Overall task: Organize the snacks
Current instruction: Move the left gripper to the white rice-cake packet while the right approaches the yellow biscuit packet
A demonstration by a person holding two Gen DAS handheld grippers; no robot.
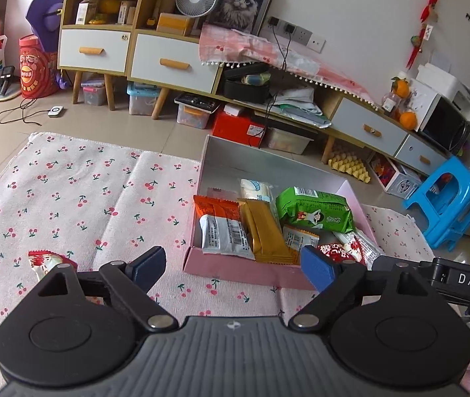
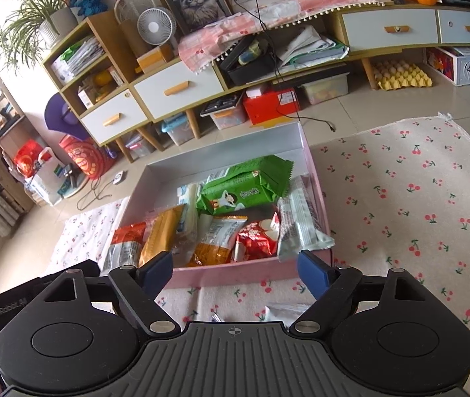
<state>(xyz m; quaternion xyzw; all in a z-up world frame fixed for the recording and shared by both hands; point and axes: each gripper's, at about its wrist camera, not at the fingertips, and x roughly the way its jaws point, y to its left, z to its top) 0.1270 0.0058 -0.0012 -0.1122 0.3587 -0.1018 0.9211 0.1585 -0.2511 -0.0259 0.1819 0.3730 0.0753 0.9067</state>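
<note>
Snacks are lying packed in the pink box, which is sitting on the cherry-print cloth spread over the floor. In the left wrist view, the left tool is hovering just short of the box's near wall, its jaws standing wide apart with nothing between them. Inside the box, an orange packet, a gold bar and a green bag are lying side by side, probably laid flat so that more can fit. One red-and-white snack is lying outside on the cloth, beside the tool's left finger (seemingly the next thing to gather).

In the right wrist view, the right tool is likewise hanging above the box's near edge, jaws spread and empty. The box is filling up at its near half while the far half is showing bare floor. A red packet is leaning against a pale long wrapper that is overhanging the right corner. Another wrapper is resting on the cloth below this tool.
</note>
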